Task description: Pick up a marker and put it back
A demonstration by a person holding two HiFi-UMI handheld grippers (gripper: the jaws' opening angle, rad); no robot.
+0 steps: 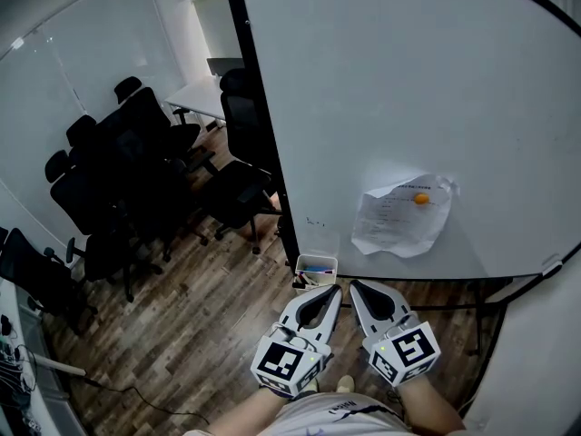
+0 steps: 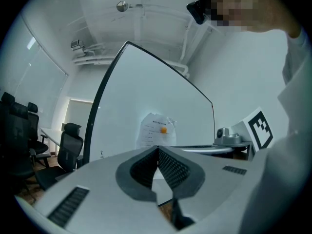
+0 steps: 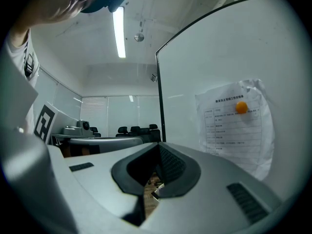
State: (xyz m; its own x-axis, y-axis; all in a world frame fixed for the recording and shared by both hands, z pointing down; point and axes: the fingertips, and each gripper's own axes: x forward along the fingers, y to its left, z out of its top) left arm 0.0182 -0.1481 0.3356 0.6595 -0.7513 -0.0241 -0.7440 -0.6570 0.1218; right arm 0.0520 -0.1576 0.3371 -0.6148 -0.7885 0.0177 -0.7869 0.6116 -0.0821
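Note:
A small white marker tray (image 1: 316, 262) hangs at the lower left corner of the big whiteboard (image 1: 408, 80); something blue and several dark markers (image 1: 314, 271) lie in it. My two grippers are held side by side just below the tray, tips pointing up at it. The left gripper (image 1: 333, 290) has its jaws pressed together with nothing between them, as the left gripper view (image 2: 158, 148) also shows. The right gripper (image 1: 356, 286) looks the same, its jaws meeting at the tip (image 3: 159, 145) and holding nothing.
A sheet of paper (image 1: 399, 214) is pinned to the whiteboard by an orange magnet (image 1: 420, 199). Black office chairs (image 1: 136, 180) and a white table (image 1: 201, 96) fill the room at the left. Wooden floor (image 1: 191, 334) lies below, with a cable at the lower left.

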